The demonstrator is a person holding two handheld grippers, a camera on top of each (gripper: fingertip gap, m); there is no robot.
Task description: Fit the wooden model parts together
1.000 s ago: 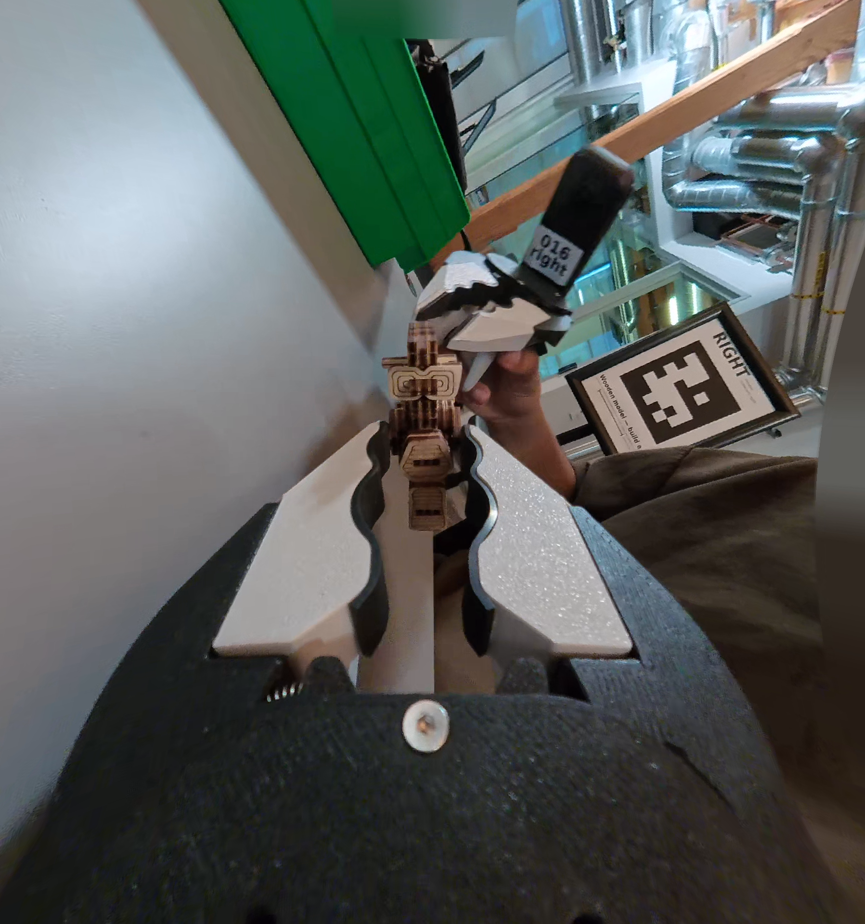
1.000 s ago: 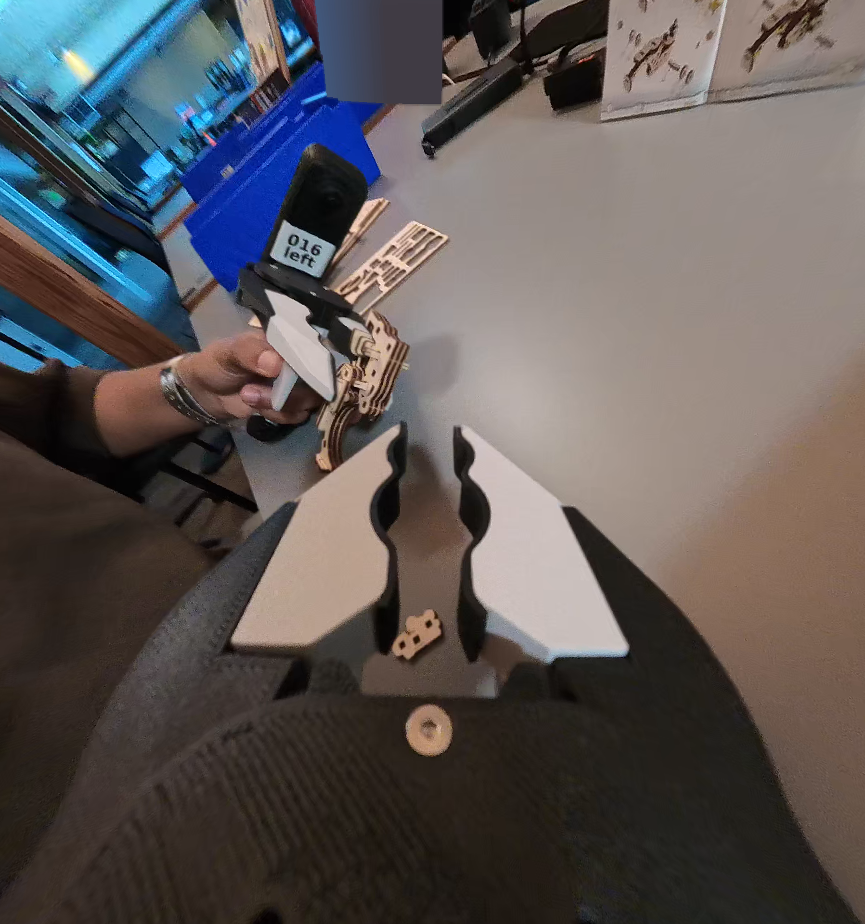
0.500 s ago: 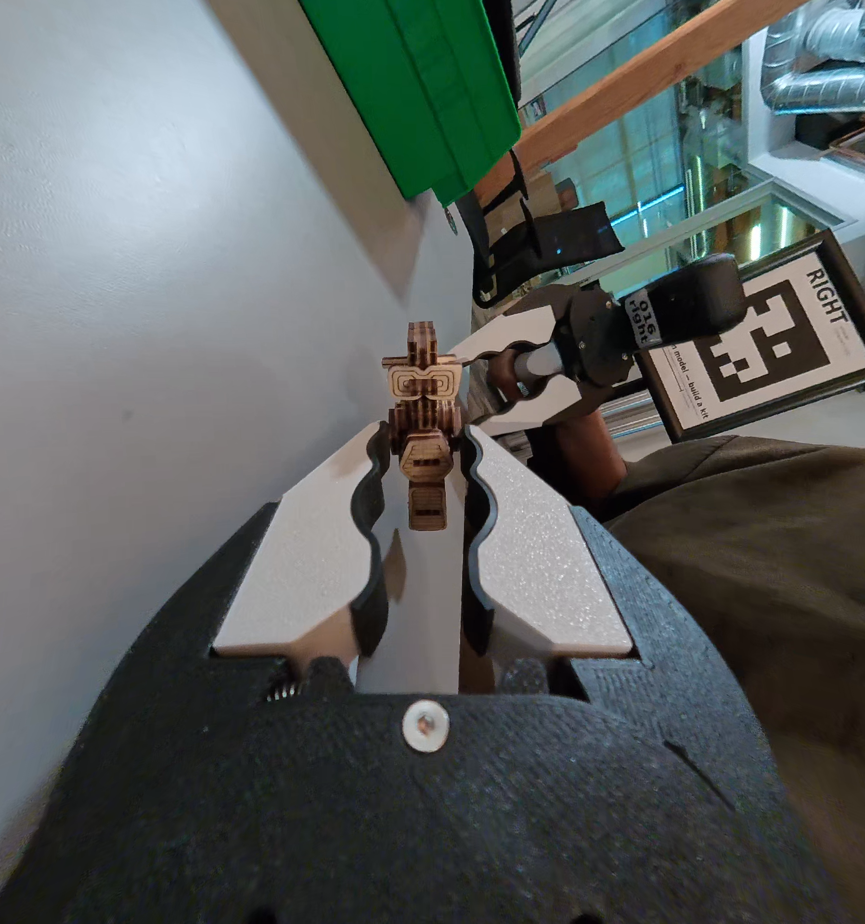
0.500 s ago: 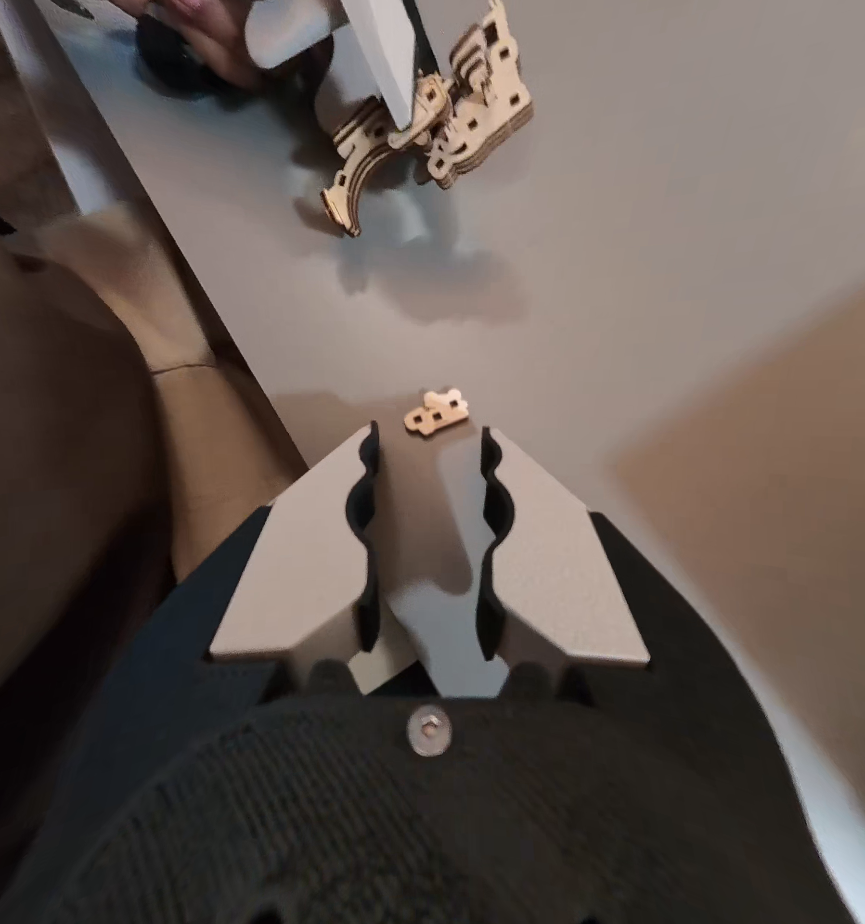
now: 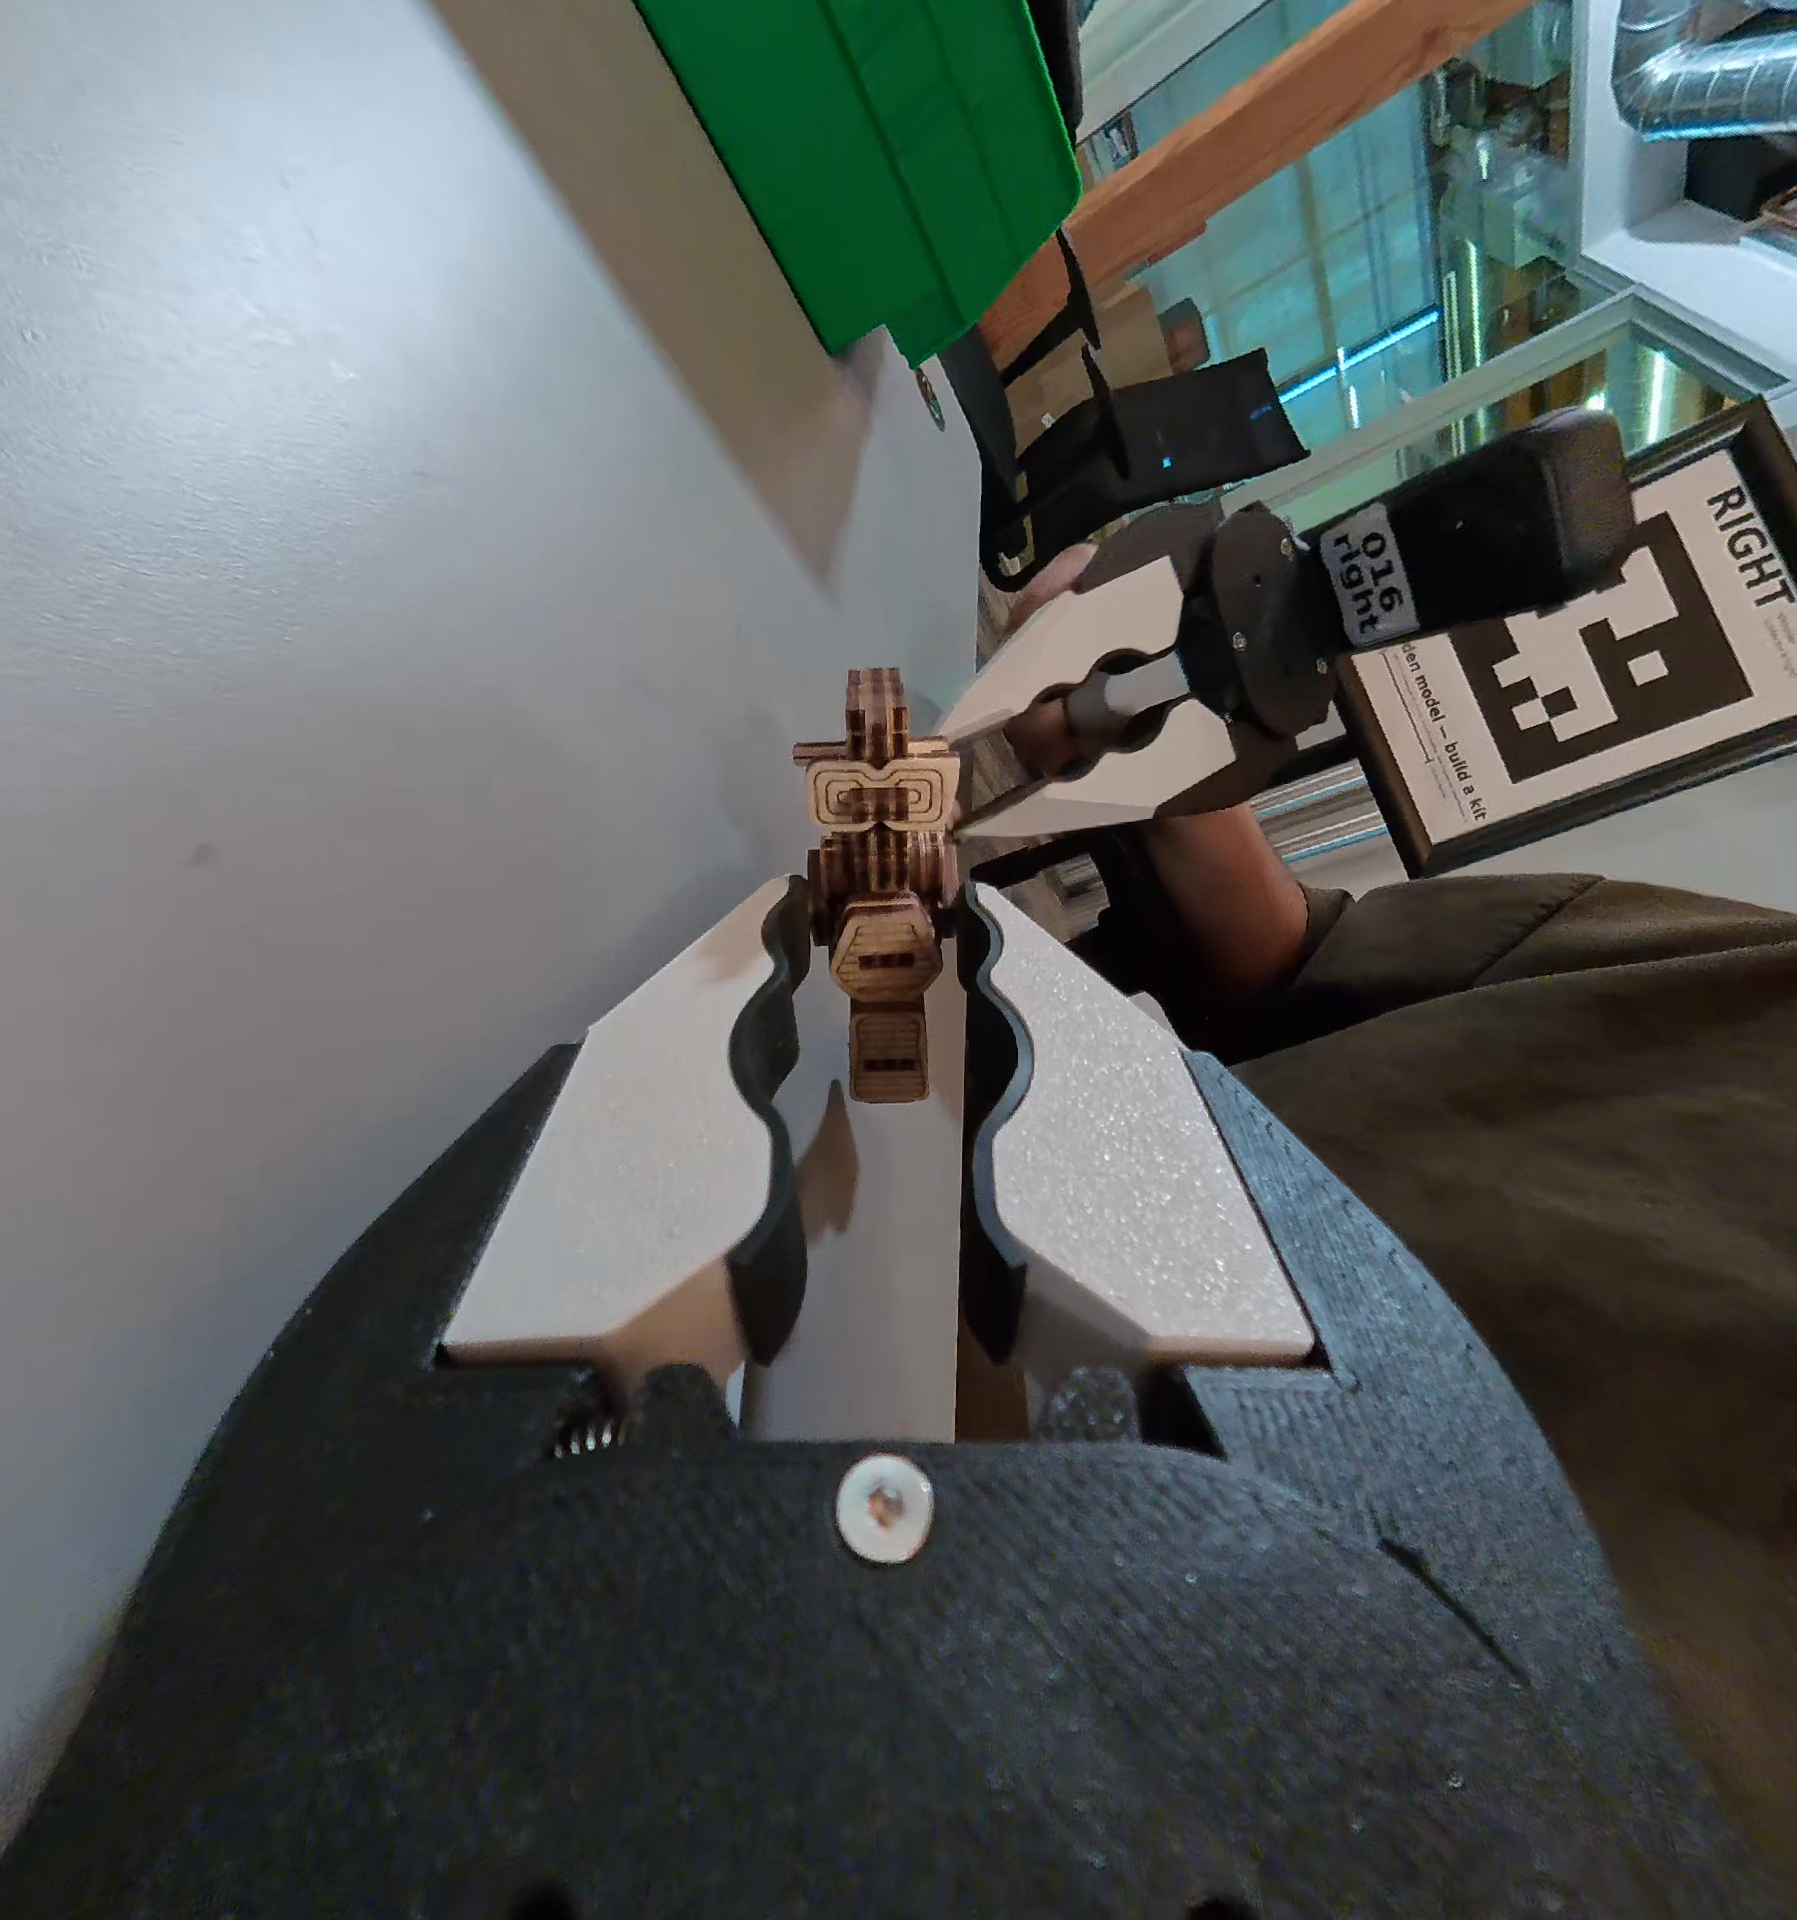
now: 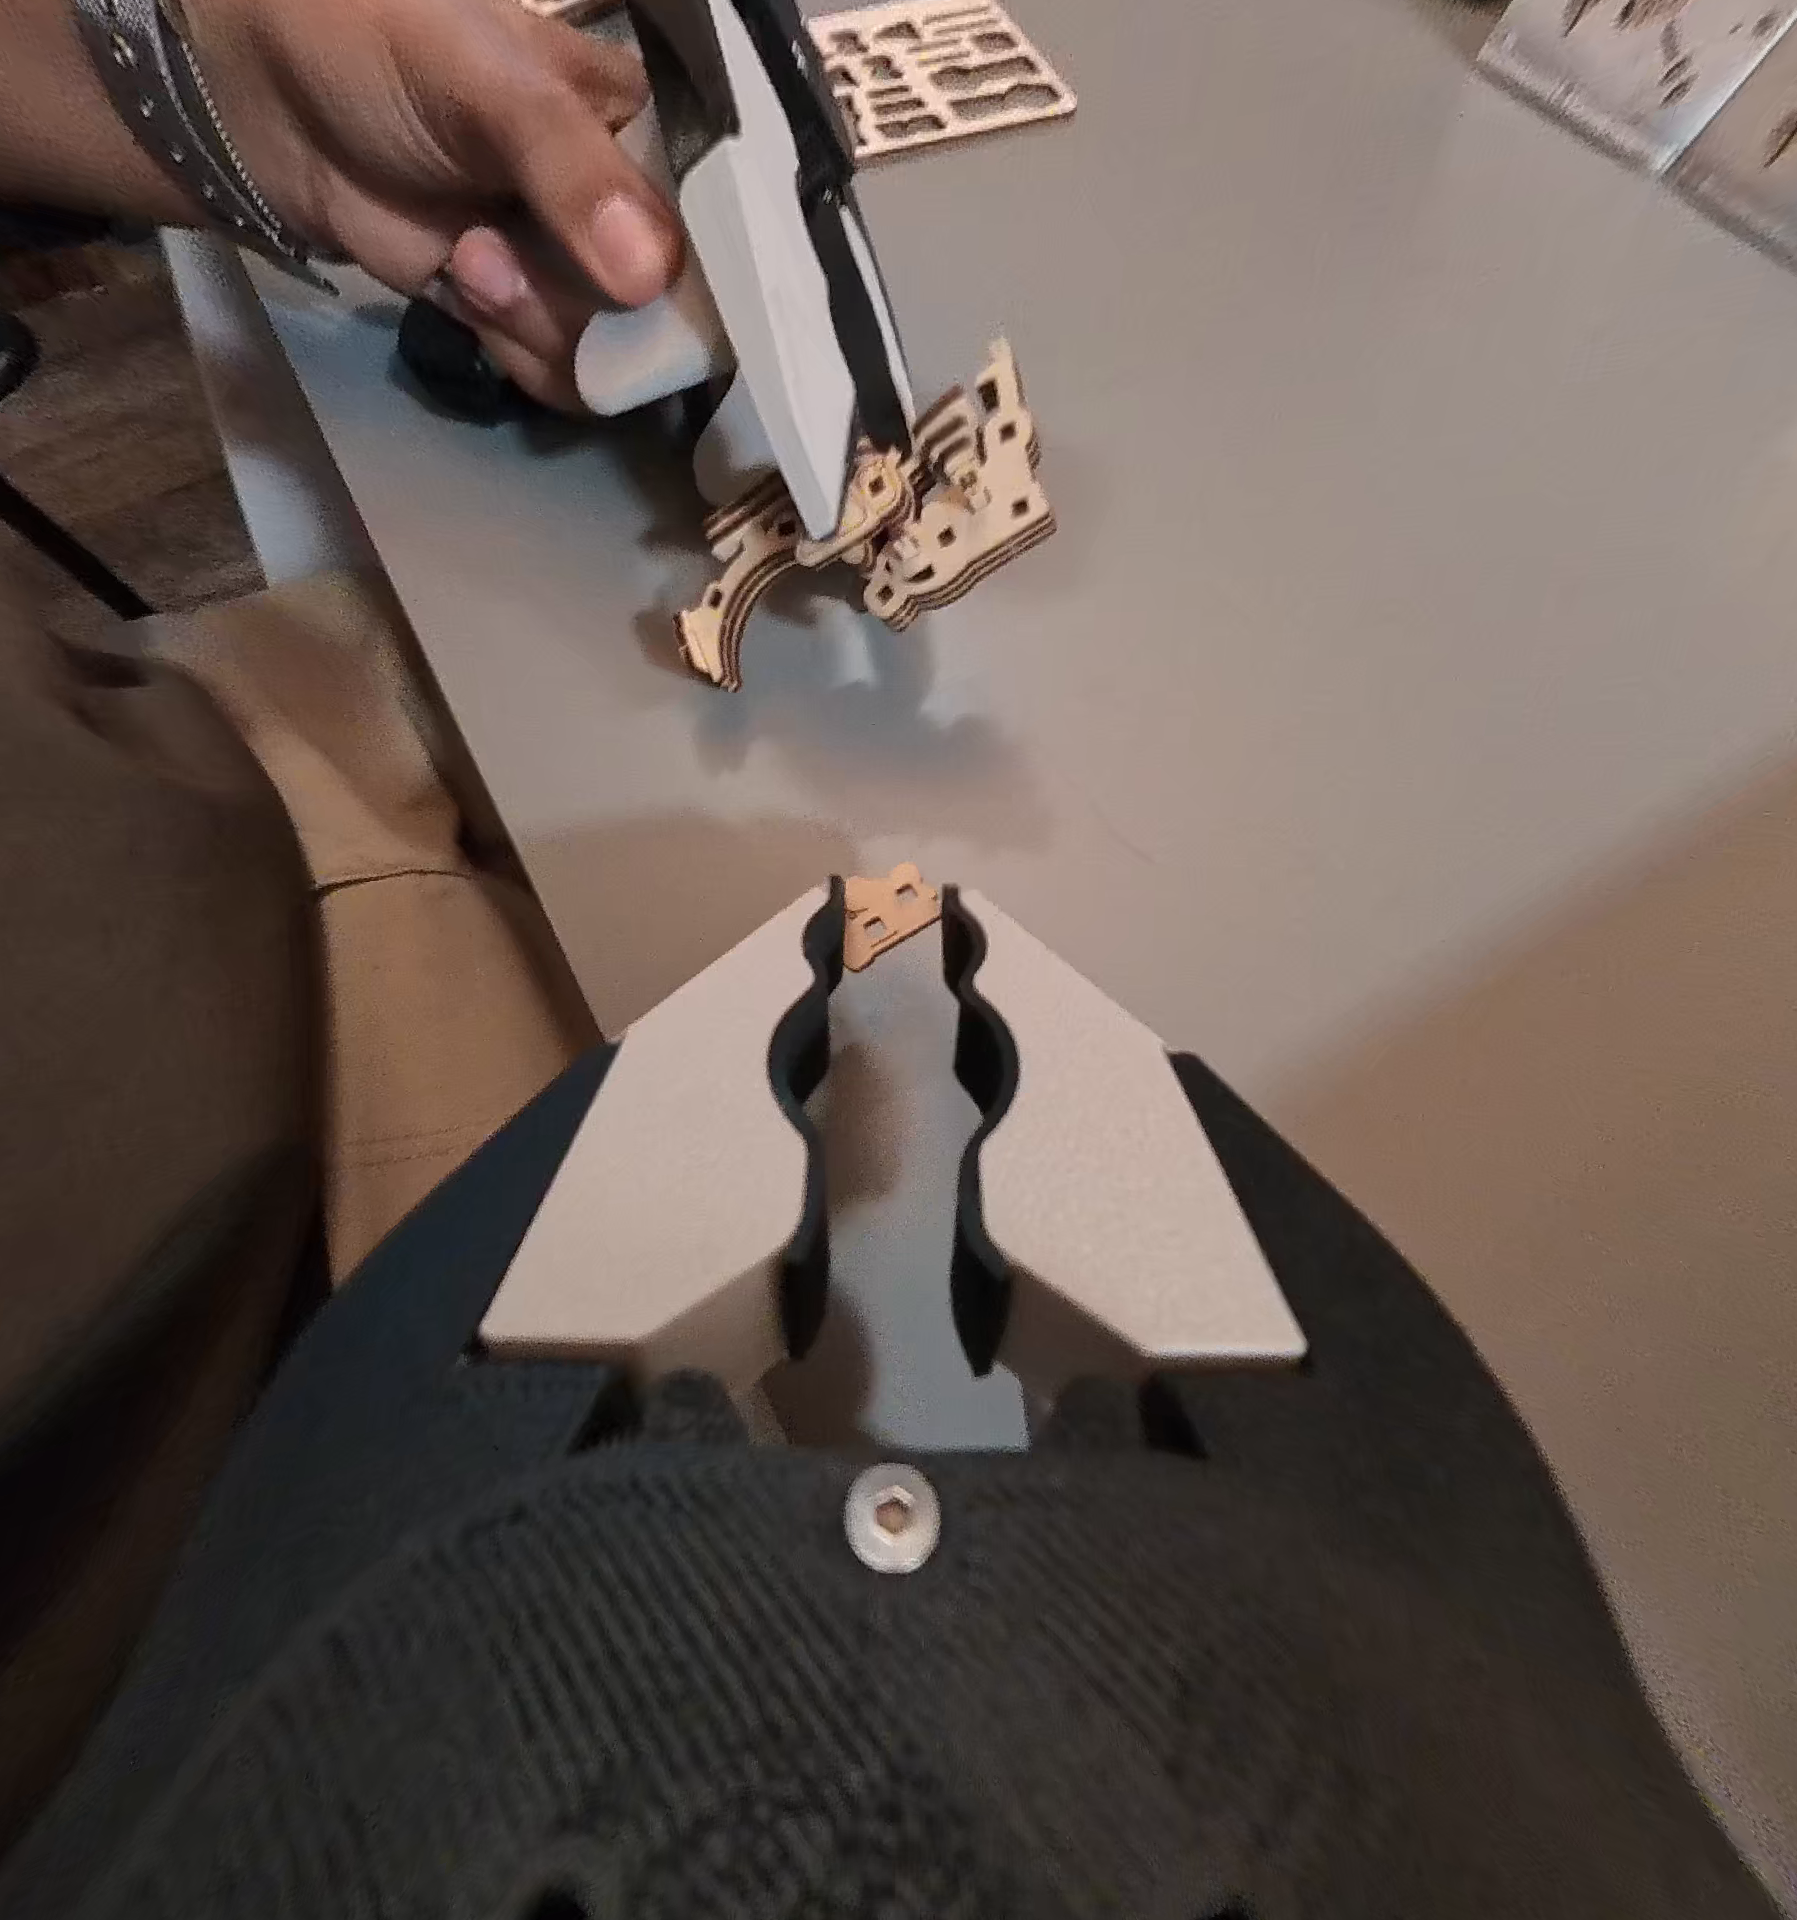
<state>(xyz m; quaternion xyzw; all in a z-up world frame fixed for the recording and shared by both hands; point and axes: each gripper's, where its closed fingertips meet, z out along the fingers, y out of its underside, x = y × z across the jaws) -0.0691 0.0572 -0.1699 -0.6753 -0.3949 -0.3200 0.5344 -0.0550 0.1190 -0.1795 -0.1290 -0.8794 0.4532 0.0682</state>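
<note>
My left gripper [image 5: 878, 906] is shut on the layered wooden model [image 5: 878, 831], which sticks out past the fingertips. In the right wrist view the same model [image 6: 961, 520] hangs just above the grey table [image 6: 1393, 520], held by the left gripper [image 6: 852, 488]. My right gripper [image 6: 889, 906] has its fingertips closed on a small flat wooden piece [image 6: 892, 920] at table level near the front edge. In the left wrist view the right gripper [image 5: 961, 779] sits just right of the model; the small piece is hidden there.
A sheet of punched-out wooden parts [image 6: 935, 94] lies at the far side of the table, with printed instruction sheets [image 6: 1704, 114] at the far right. The table's edge [image 6: 437, 727] runs on the left beside the person's lap. A green crate [image 5: 873, 156] and a framed sign [image 5: 1600, 644] stand behind. There is about 7 cm between the tips of the two grippers.
My right gripper moved forward over the small wooden piece and its fingers narrowed onto it. The left gripper kept hold of the model and stayed nearly still.
</note>
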